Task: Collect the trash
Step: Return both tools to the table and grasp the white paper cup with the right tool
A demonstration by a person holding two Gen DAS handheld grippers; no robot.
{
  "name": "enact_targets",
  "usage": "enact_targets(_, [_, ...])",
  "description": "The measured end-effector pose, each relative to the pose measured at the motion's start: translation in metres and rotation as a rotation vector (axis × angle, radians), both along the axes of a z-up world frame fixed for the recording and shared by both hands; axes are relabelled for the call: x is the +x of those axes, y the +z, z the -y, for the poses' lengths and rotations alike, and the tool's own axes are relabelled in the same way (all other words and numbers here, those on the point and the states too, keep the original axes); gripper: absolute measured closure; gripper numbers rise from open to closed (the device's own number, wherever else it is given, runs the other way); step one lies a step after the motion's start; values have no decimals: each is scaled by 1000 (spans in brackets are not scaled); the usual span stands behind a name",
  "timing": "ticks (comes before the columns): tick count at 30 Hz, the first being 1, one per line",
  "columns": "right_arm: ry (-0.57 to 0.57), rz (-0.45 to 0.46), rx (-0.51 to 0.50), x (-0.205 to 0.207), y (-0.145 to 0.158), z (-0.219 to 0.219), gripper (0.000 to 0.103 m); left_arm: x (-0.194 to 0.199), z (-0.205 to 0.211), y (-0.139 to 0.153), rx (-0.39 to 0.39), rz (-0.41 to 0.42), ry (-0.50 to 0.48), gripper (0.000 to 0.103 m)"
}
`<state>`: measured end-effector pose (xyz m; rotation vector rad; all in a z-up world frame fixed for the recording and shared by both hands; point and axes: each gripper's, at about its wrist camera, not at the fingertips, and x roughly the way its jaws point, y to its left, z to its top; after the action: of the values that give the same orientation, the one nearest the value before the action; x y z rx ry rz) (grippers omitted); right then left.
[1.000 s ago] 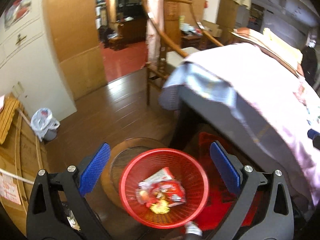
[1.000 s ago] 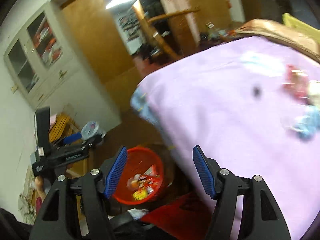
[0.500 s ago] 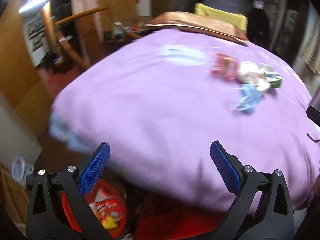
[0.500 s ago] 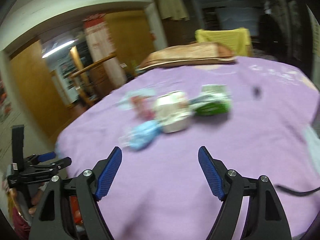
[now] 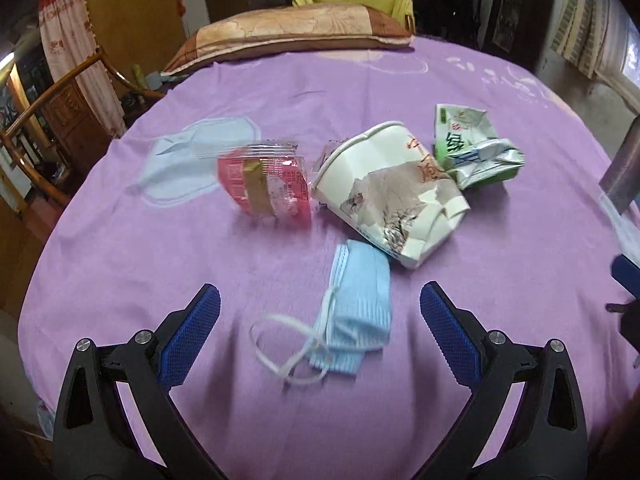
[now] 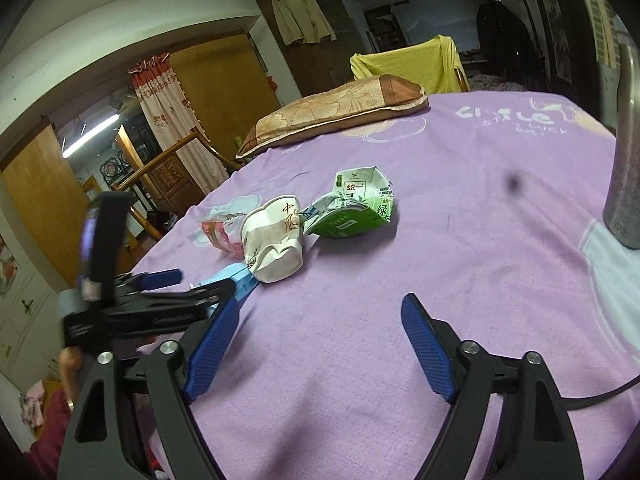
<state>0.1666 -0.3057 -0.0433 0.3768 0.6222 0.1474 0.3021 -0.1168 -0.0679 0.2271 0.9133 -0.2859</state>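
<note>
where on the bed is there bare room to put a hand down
Bare purple bedspread lies between the green crushed carton and the grey metal bottle. Crowded: carton, torn white paper cup, red plastic wrapper, blue face mask.

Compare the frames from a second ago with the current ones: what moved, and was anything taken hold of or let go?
Both grippers swung away from the red basket on the floor to face the bed. The left gripper now hangs open over the blue face mask; the right gripper has just been opening its jaws, with nothing between them. Nothing was taken or released. The paper cup, green carton and red wrapper lie untouched.
</note>
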Motion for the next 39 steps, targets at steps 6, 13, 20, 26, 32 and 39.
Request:
enact_targets(6, [23,-41,22,4,-7,-2,20,19,-26,-10,11,-51,93,7])
enact_targets(13, [12,-33,-34,3,-6,-11,20,19,-83,-6,-116,-17,237,7])
enact_targets(20, [13,-54,-16,7,-9,-9,20,17,-55,-7,-57,-11,117,7])
enact_targets(26, [25,-61,-17,8,-10,-11,20,15,-36,-13,58,10,80,7])
enact_targets(32, [84,-125,-36,32,-9,-28,20,21,-41,-17,48,-37,92,7])
enact_targets(39, [166,-155,-81,92,12,-69,20,28,-58,-20,-44,-107,117,7])
